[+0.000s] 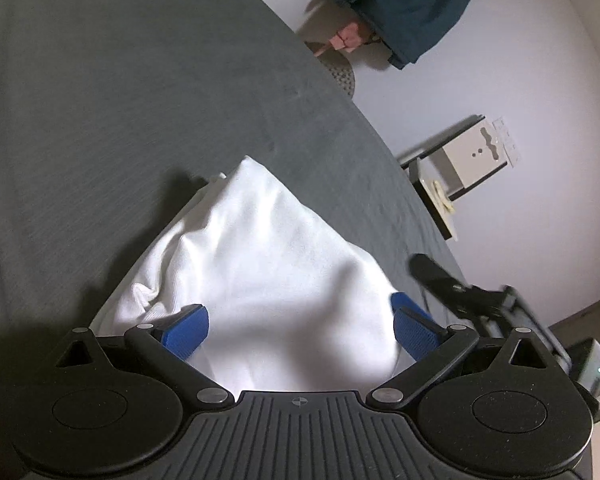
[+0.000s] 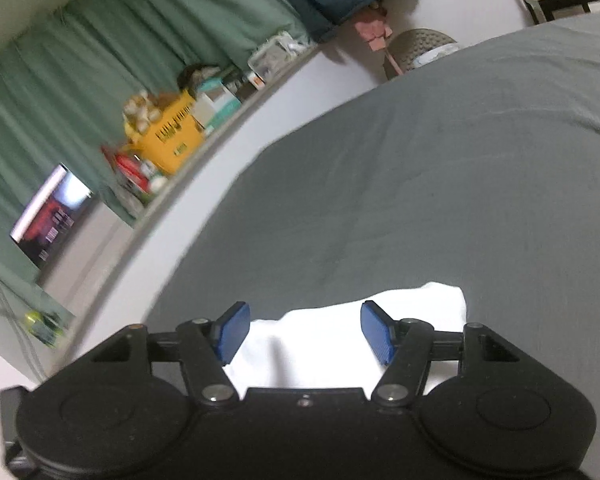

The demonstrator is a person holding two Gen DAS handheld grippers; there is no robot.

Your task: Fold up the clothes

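Note:
A white garment (image 1: pixel 260 264) lies bunched on the grey bed sheet (image 1: pixel 120 100), tapering to a corner at its far end. My left gripper (image 1: pixel 300 330) is over its near part, blue pads (image 1: pixel 186 332) wide apart and the cloth bulging up between them; the jaws are open and do not press on it. In the right wrist view the white garment (image 2: pixel 320 344) shows as a flat folded edge under my right gripper (image 2: pixel 306 332). Its blue pads (image 2: pixel 234 330) stand apart on either side of the cloth, open, with no pinch visible.
The grey sheet (image 2: pixel 440 180) stretches far beyond the garment. Black hardware of the other tool (image 1: pixel 460 292) sits at the right of the left wrist view. A small side table (image 1: pixel 440 196), a dark blue hanging garment (image 1: pixel 412 8), a cluttered ledge with a yellow box (image 2: pixel 172 132) and green curtains (image 2: pixel 60 80) line the walls.

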